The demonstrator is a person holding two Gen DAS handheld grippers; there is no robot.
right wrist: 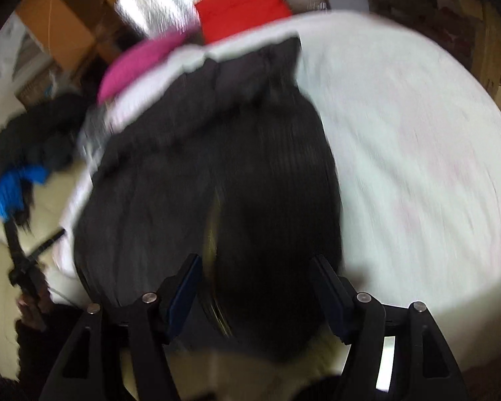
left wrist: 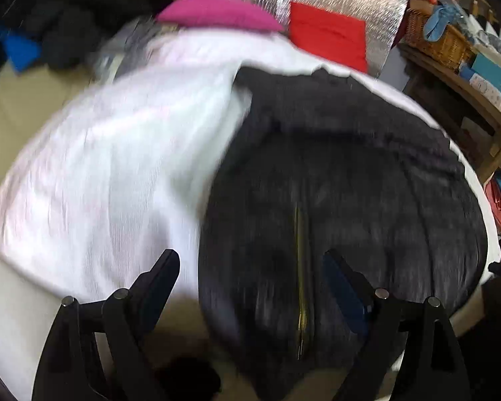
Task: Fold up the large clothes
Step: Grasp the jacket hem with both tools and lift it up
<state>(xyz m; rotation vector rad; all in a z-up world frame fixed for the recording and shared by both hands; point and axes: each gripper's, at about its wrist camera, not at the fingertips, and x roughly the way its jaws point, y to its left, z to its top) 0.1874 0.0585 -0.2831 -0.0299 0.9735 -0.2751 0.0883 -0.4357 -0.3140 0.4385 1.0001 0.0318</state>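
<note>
Bare white sheet (left wrist: 100, 167) lies open beside the dark jacket (left wrist: 344, 200); beyond it, pink cushion (left wrist: 217, 11) and red cushion (left wrist: 327, 33) crowd the edge.

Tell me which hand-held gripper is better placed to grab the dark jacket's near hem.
Right, probably. The right hand-held gripper has open jaws straddling the dark jacket at its zipper; the left hand-held gripper hangs half over the white sheet.

Two close wrist views, steeply downward over the same dark garment (left wrist: 344, 200) on white bedding (right wrist: 417, 133).
</note>
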